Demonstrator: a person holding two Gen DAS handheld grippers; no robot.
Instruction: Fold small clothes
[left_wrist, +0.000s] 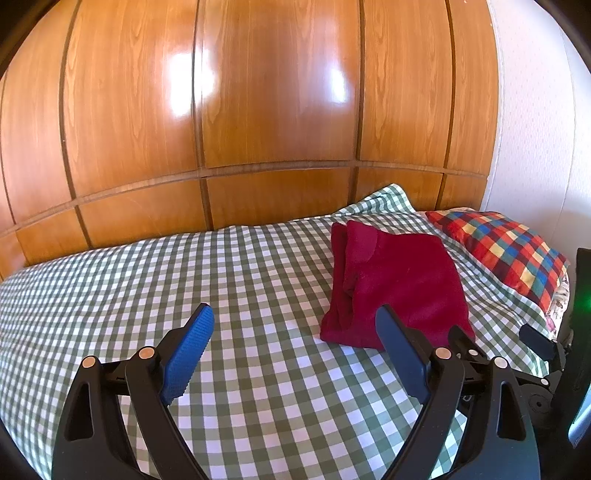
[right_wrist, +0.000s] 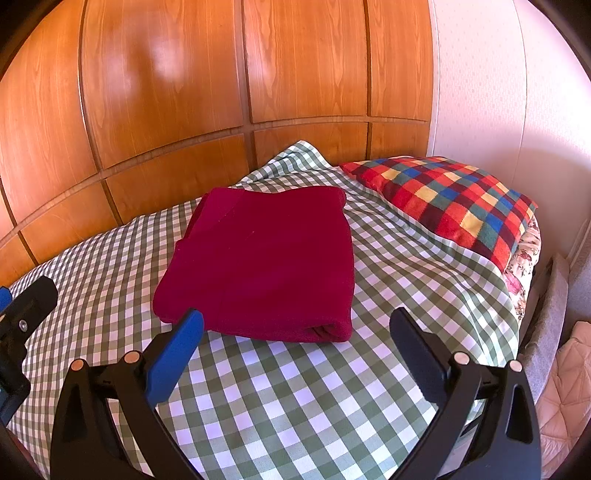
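Note:
A dark red garment (right_wrist: 266, 258) lies folded into a thick rectangle on the green-and-white checked bedspread (right_wrist: 295, 398). In the left wrist view the dark red garment (left_wrist: 399, 288) sits ahead and to the right of my left gripper (left_wrist: 295, 314). My left gripper is open and empty above the bedspread (left_wrist: 147, 280). My right gripper (right_wrist: 295, 321) is open and empty, with its fingertips just short of the garment's near folded edge. Part of the left gripper (right_wrist: 22, 314) shows at the left edge of the right wrist view. Part of the right gripper (left_wrist: 539, 343) shows at the right edge of the left wrist view.
A multicoloured checked pillow (right_wrist: 450, 199) lies at the bed's right end, also seen in the left wrist view (left_wrist: 502, 247). A glossy wooden panel wall (left_wrist: 258, 110) runs behind the bed. A white wall (right_wrist: 498, 92) stands to the right. A pale pink quilted thing (right_wrist: 565, 398) lies beyond the bed's right edge.

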